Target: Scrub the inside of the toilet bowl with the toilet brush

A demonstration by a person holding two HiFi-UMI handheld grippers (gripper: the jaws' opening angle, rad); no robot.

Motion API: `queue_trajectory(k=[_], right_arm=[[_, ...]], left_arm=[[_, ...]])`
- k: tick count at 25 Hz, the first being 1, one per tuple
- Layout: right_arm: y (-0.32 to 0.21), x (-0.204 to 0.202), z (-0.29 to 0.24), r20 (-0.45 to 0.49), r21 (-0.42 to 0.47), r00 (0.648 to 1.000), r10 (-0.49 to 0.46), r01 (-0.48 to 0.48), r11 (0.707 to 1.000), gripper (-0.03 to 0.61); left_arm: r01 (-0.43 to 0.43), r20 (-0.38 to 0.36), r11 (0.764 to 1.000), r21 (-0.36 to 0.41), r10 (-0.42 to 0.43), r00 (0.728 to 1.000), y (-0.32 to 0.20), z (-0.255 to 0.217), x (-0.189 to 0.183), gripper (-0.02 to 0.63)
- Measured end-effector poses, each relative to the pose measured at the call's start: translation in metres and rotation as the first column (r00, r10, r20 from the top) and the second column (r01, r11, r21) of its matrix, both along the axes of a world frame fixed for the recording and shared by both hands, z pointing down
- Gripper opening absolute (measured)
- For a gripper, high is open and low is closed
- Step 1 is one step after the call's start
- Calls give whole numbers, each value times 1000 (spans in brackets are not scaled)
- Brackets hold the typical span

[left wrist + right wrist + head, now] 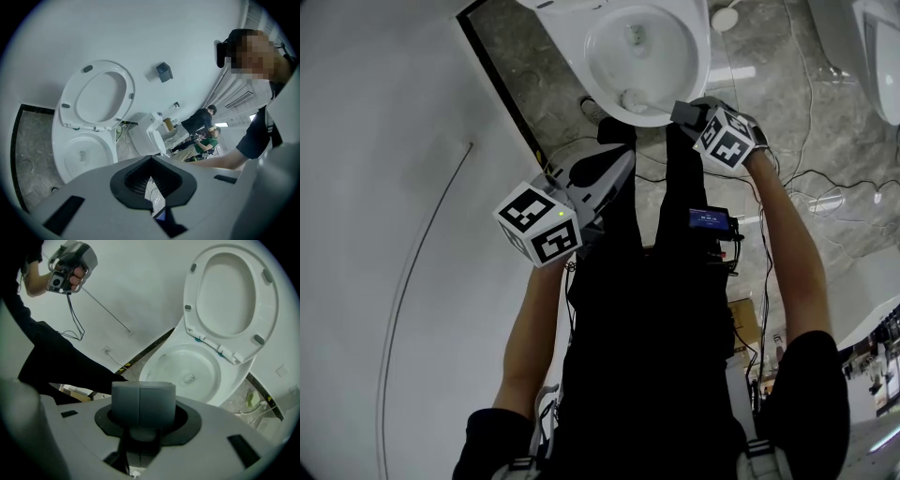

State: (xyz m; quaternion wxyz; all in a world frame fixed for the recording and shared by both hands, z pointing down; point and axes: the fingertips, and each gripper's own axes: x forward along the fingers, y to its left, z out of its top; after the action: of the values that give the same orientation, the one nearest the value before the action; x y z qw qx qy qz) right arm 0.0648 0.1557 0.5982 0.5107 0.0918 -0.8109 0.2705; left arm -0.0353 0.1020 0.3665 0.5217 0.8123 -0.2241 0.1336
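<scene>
The floor is grey veined stone, glossy enough to throw back the ceiling lights. 1 white toilet stands on it close to the white wall, with its seat raised and its bowl open. A black strip edges the stone where it meets that wall. Thin dark cables trail loosely over the floor near the toilet's base. A 2nd white fixture stands on the same stone, well apart to the right.

Head view: the bowl at 12 o'clock looked white, glossy, smooth, ceramic-like. The floor at 2 o'clock was grey veined stone, polished. The wall at 9 o'clock was white, matt. The right gripper was matt grey plastic. The left gripper had black ribbed pads. The sleeve was black cloth.
</scene>
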Motion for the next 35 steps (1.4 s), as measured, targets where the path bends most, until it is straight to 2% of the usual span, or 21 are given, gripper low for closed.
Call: queue_trajectory(k=[10,27,35], right_arm=[[5,38,4,-84,-21,991,-101,99,995,163],[2,76,2,-225,-60,970,-91,79,995,163],[-10,88,1,-300,-29,942,-152,150,988,163]], left_arm=[[0,-3,1000,-3,0,1000,-2,0,1,11],[24,-8,1000,0,-24,1000,-2,1,-5,11],[33,-8,999,4,-33,999,-1,0,-9,11]])
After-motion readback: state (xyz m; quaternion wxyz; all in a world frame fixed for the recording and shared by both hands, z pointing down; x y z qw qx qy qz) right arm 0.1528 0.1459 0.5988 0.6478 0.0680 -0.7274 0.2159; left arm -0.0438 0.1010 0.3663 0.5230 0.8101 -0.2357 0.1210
